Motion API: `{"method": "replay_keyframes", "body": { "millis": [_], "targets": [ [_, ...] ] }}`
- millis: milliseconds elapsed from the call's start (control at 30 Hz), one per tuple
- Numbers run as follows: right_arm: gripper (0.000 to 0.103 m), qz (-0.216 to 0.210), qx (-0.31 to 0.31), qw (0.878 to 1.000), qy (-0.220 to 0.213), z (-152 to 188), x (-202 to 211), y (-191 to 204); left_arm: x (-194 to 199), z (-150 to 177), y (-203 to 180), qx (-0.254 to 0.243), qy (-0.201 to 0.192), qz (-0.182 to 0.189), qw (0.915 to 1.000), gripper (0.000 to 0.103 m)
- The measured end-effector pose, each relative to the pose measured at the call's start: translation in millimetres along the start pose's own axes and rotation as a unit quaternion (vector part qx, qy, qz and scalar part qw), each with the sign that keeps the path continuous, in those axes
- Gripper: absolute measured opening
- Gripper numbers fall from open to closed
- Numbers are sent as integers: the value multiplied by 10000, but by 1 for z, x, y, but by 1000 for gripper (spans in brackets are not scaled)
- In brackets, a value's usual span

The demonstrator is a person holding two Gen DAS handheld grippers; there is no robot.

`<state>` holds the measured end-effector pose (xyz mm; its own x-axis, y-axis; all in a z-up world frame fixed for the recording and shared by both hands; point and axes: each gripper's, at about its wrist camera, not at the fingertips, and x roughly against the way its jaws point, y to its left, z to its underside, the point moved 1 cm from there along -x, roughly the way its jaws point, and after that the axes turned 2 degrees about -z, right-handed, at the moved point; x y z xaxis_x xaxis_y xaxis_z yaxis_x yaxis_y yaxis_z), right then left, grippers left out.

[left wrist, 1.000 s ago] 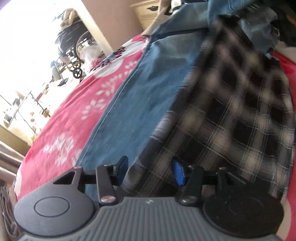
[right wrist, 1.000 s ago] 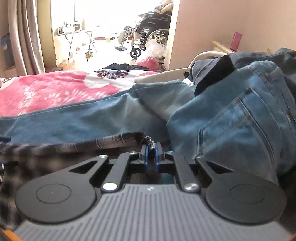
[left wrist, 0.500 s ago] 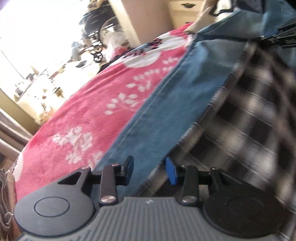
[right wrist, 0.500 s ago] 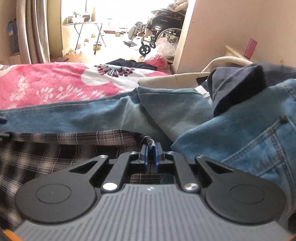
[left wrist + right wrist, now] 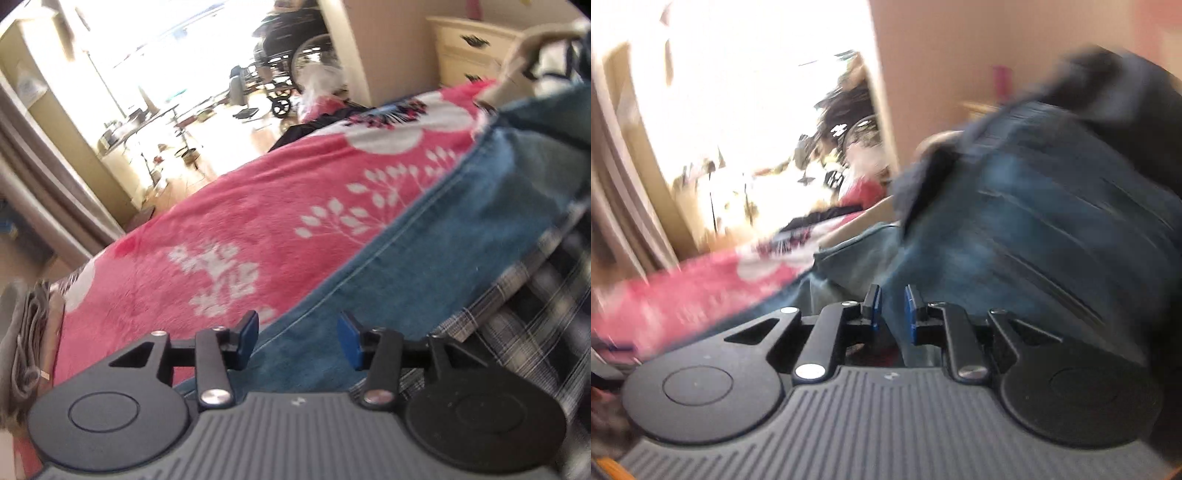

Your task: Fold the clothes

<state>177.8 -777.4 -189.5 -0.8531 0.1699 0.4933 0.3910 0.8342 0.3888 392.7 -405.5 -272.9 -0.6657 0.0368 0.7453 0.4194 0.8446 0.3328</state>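
Observation:
A black-and-white plaid garment [image 5: 524, 306] lies at the right of the left wrist view, on top of blue jeans [image 5: 424, 251] spread over a pink floral blanket [image 5: 229, 236]. My left gripper [image 5: 297, 339] hovers over the jeans' edge, its jaws opening with nothing between the blue pads. In the blurred right wrist view, a heap of blue denim [image 5: 1027, 229] with a dark garment [image 5: 1126, 96] on top fills the right. My right gripper [image 5: 892, 308] is just in front of the heap, its jaws opening with a narrow bare gap between them.
Folded grey cloth [image 5: 26, 343] lies at the blanket's left edge. A cream dresser [image 5: 469, 48] stands beyond the bed by a tan wall [image 5: 960, 66]. A wheelchair [image 5: 288, 70] and a small table [image 5: 147, 122] stand on the bright floor past the doorway.
Both grippers let go of the plaid garment. The left one swung left, off the plaid to the jeans' edge. The right one rolled and moved fast toward the denim heap, so its view is blurred.

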Motion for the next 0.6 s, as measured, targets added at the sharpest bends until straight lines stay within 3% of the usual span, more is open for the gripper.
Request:
{"method": "replay_keyframes", "body": {
  "millis": [100, 200, 267, 367, 467, 600],
  "targets": [
    [30, -84, -1510, 9875, 439, 36, 29, -40, 16, 6, 12, 197, 173, 334, 9991, 56],
    [34, -139, -2878, 9509, 1129, 85, 44, -73, 37, 23, 15, 155, 458, 983, 9940, 57],
    [35, -60, -3474, 9283, 1328, 116, 50, -86, 54, 41, 9, -112, 615, 1506, 9866, 57],
    [41, -78, -3972, 9076, 1359, 140, 47, -95, 76, 71, -4, -528, 810, 2105, 9728, 57],
    [41, -177, -4319, 8945, 1143, 150, 41, -99, 89, 100, -17, -760, 922, 2285, 9662, 55],
    [35, -424, -4291, 8953, 1118, 148, 23, -94, 96, 125, -31, -927, 1030, 2371, 9615, 52]
  ]
}}
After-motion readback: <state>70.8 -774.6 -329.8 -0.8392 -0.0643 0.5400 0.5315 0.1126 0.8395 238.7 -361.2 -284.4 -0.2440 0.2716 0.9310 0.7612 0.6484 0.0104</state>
